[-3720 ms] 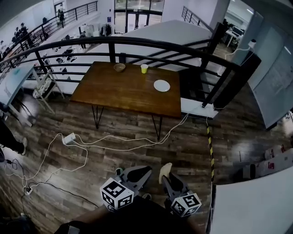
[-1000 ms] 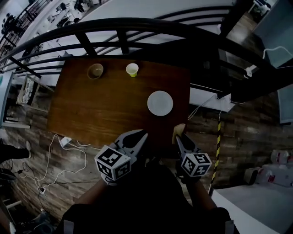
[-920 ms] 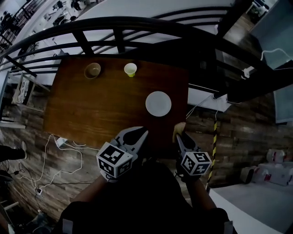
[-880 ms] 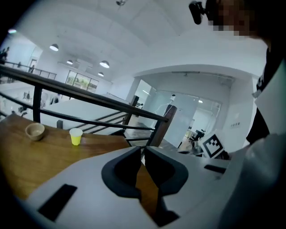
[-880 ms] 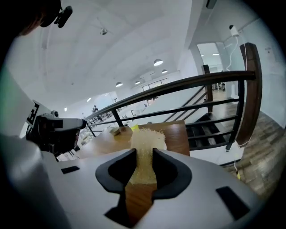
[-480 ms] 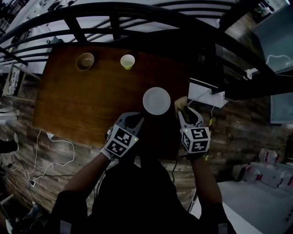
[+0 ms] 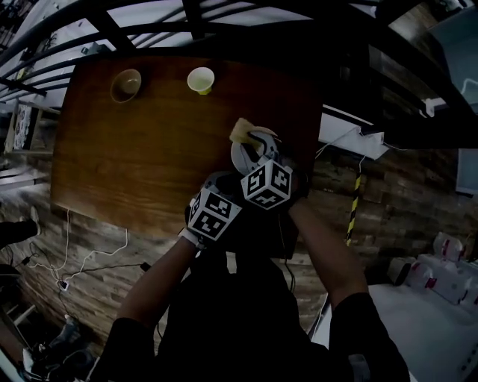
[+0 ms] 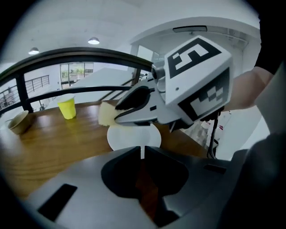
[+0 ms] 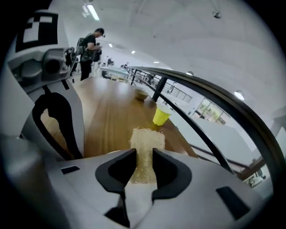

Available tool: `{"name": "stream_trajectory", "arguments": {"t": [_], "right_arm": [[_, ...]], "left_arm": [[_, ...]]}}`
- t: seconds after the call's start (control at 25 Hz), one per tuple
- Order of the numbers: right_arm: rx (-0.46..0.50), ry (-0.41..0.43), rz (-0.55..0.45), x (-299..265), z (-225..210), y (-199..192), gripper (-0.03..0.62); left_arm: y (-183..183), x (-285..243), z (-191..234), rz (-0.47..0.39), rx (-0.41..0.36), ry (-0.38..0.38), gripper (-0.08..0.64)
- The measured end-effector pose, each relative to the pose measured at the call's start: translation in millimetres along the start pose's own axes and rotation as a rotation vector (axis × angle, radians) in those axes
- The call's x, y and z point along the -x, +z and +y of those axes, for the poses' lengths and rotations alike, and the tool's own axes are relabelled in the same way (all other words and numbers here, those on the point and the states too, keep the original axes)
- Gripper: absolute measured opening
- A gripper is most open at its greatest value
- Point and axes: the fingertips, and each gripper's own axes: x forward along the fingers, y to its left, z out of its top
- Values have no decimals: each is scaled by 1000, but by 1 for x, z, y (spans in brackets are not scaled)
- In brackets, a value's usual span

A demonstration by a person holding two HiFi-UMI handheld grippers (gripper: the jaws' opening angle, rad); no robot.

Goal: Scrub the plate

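Note:
A white plate point(image 7: 240, 151) lies near the right edge of the brown table point(image 7: 142, 157). In the left gripper view my left gripper point(image 8: 142, 151) is shut on the near rim of the plate point(image 8: 134, 136). My right gripper point(image 7: 251, 139) reaches across just over the plate, shut on a pale yellow sponge point(image 7: 241, 131). Seen from the right gripper view, the sponge point(image 9: 145, 145) sticks out past the jaws of my right gripper point(image 9: 144, 156). The left gripper view shows the sponge point(image 8: 106, 114) over the plate's far left edge. Much of the plate is hidden under the grippers in the head view.
A yellow cup point(image 7: 200, 79) and a brown bowl point(image 7: 125, 84) stand at the table's far side. A black railing point(image 7: 224, 19) runs behind the table. Cables point(image 7: 82, 257) lie on the floor at left. A person point(image 9: 90, 47) stands far off.
Both grippers have moved forward to the plate. The left one has shut on the plate's near rim. The right one has swung left over the plate with the sponge.

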Motion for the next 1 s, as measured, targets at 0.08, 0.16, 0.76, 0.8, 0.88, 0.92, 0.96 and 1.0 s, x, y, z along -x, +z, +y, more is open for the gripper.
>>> {"name": "stream_trajectory", "arguments": {"t": [0.08, 0.16, 0.76, 0.8, 0.88, 0.92, 0.96, 1.0], "right_arm": [[63, 25, 6, -14, 7, -1, 127], [95, 39, 20, -21, 7, -5, 126], [-26, 8, 160, 1, -39, -84, 126], [-32, 6, 163, 3, -39, -87, 126], [-49, 0, 166, 8, -42, -90, 126], [-61, -6, 163, 10, -43, -90, 126], [-74, -14, 157, 12, -45, -88, 127], [-90, -23, 148, 14, -46, -85, 126]], "left_arm": [[0, -12, -2, 13, 5, -1, 37], [1, -22, -3, 25, 7, -6, 37], [-13, -47, -5, 123, -7, -27, 37], [-12, -47, -6, 124, -7, -28, 37], [-12, -47, -8, 126, -9, -32, 37], [-12, -46, -9, 127, -10, -34, 37], [-12, -45, -10, 127, -10, -36, 37], [-13, -44, -11, 126, -10, -37, 37]]}}
